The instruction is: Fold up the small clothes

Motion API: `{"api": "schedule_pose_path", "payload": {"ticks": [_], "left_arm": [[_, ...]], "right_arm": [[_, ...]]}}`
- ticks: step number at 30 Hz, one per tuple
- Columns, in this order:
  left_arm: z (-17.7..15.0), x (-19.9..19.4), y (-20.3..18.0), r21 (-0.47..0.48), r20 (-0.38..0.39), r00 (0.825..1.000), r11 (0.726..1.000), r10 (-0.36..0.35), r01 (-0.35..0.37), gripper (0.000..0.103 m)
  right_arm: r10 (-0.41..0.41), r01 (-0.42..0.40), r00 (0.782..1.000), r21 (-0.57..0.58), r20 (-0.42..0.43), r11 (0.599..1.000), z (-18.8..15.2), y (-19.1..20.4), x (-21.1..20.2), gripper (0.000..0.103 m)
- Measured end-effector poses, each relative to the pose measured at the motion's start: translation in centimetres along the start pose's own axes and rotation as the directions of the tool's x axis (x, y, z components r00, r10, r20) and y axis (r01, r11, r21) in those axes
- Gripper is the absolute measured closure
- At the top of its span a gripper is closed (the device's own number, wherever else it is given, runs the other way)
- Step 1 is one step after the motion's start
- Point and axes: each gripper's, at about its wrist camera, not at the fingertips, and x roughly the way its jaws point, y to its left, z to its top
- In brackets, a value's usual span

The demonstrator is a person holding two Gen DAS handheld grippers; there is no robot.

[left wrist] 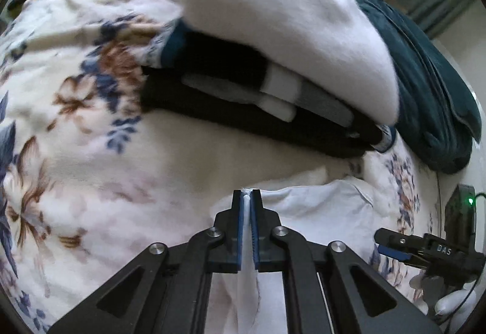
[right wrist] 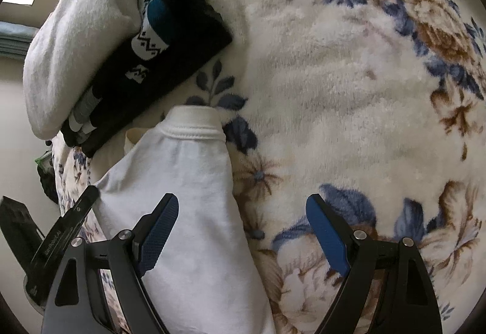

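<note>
A small white garment (right wrist: 188,197) lies on the floral blanket (right wrist: 349,76), its ribbed hem (right wrist: 194,129) toward the clothes stack. My left gripper (left wrist: 249,197) is shut on a fold of this white garment (left wrist: 319,212) at its edge. My right gripper (right wrist: 241,206) is open wide, its left finger (right wrist: 158,230) over the garment and its right finger over the blanket. The right gripper also shows in the left wrist view (left wrist: 395,249), at the garment's far side.
A stack of folded clothes (left wrist: 258,97), black, grey and white with a fluffy white piece (left wrist: 288,15) on top, lies just beyond the garment. A dark teal cloth (left wrist: 431,91) lies at the right. The stack also shows in the right wrist view (right wrist: 145,45).
</note>
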Motion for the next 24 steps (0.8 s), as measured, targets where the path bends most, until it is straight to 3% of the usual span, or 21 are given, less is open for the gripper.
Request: {"api": "schedule_pose_path", "payload": {"ticks": [5,8,11,13,14,17,21,23,24], "left_arm": [[-0.4,2.2,1.6,-0.038,-0.041,0.998,0.998,0.053,-0.055,0.100],[-0.1,2.8,2.2,-0.085,-0.070,0.997,0.996,-0.011,0.005,0.097],[0.3,2.5,3.3,-0.161,-0.070,0.992,0.982,-0.108,0.096,0.075],[0.4,2.8,4.2,-0.197,-0.066,0.982,0.967,-0.177,0.161,0.046],[0.4,3.2,4.5,-0.210,-0.077,0.975,0.959,-0.209,0.189,0.045],[0.8,4.6,4.1,-0.175,-0.128,0.970,0.968,-0.205,0.181,0.045],[1.1,5.0,1.8,-0.075,-0.133,0.978,0.986,-0.161,0.152,0.047],[1.1,5.0,0.4,0.010,-0.126,0.983,0.991,-0.131,0.133,0.070],[1.1,5.1,-0.3,0.049,-0.127,0.986,0.992,-0.111,0.118,0.093]], "right_arm": [[0.004,-0.004,1.000,-0.017,-0.001,1.000,0.8,0.6,0.7,0.015],[0.016,-0.017,1.000,-0.025,-0.023,1.000,1.3,0.8,1.7,0.015],[0.045,-0.047,0.998,-0.046,-0.047,0.998,1.9,1.0,2.5,0.015],[0.059,-0.063,0.997,-0.070,-0.057,0.996,2.3,1.3,3.1,0.015],[0.071,-0.076,0.995,-0.080,-0.064,0.994,2.5,1.4,3.5,0.015],[0.102,-0.108,0.992,-0.077,-0.077,0.991,3.2,1.4,4.2,0.015],[0.156,-0.160,0.985,-0.055,-0.081,0.986,4.0,1.5,4.9,0.016],[0.180,-0.185,0.981,-0.061,-0.074,0.981,4.1,1.8,4.7,0.031],[0.189,-0.195,0.979,-0.069,-0.075,0.978,4.1,2.1,4.8,0.046]]}}
